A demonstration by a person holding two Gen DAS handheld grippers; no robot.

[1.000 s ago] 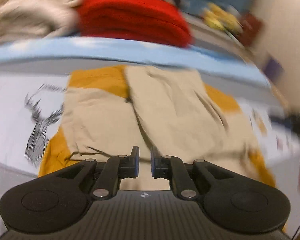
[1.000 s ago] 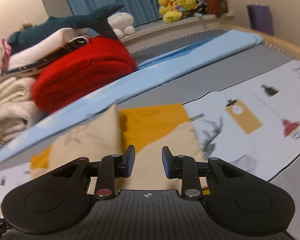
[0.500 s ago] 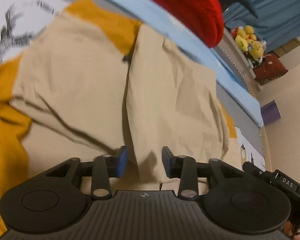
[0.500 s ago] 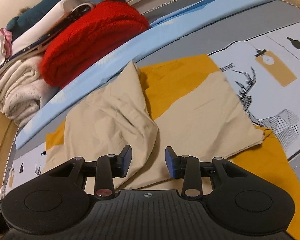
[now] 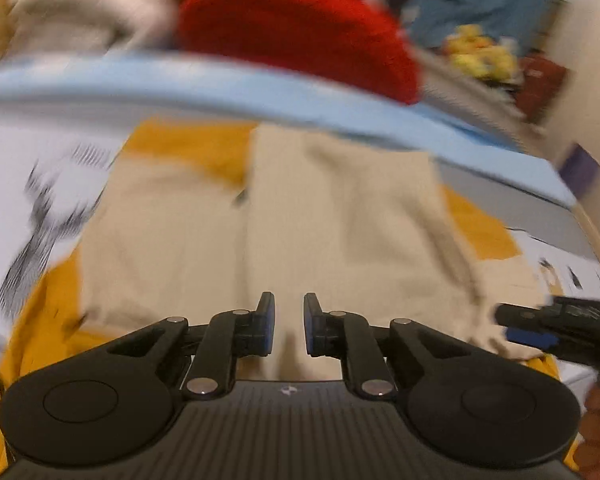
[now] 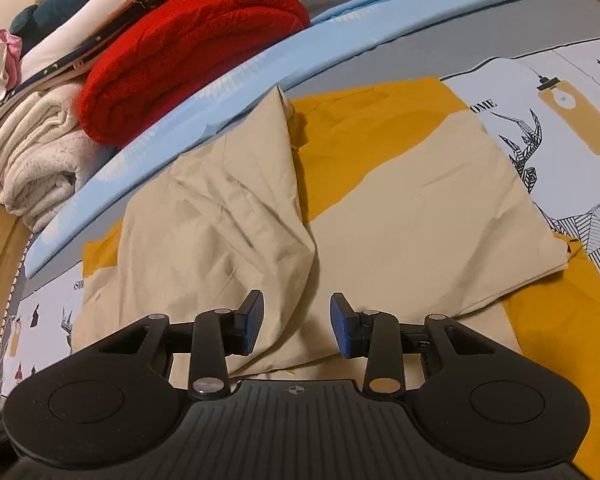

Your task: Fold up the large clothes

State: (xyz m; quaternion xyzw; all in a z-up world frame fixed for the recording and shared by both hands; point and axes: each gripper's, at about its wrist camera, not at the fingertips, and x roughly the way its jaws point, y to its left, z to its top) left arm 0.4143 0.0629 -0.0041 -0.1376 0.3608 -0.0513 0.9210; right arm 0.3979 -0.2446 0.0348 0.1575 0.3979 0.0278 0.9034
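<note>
Our left gripper (image 5: 289, 322) hangs over the beige garment (image 5: 340, 216), jaws slightly apart and opening, with nothing between the pads. Our right gripper (image 6: 296, 326) has its jaws apart above a raised fold of the same garment (image 6: 228, 220), clamped on nothing. The garment lies spread on a mustard cloth (image 6: 364, 124) on the printed bedsheet (image 6: 572, 80). Beyond it we list a light blue sheet (image 6: 260, 72), a red blanket (image 6: 188, 48) and a cream blanket (image 6: 32, 160).
</note>
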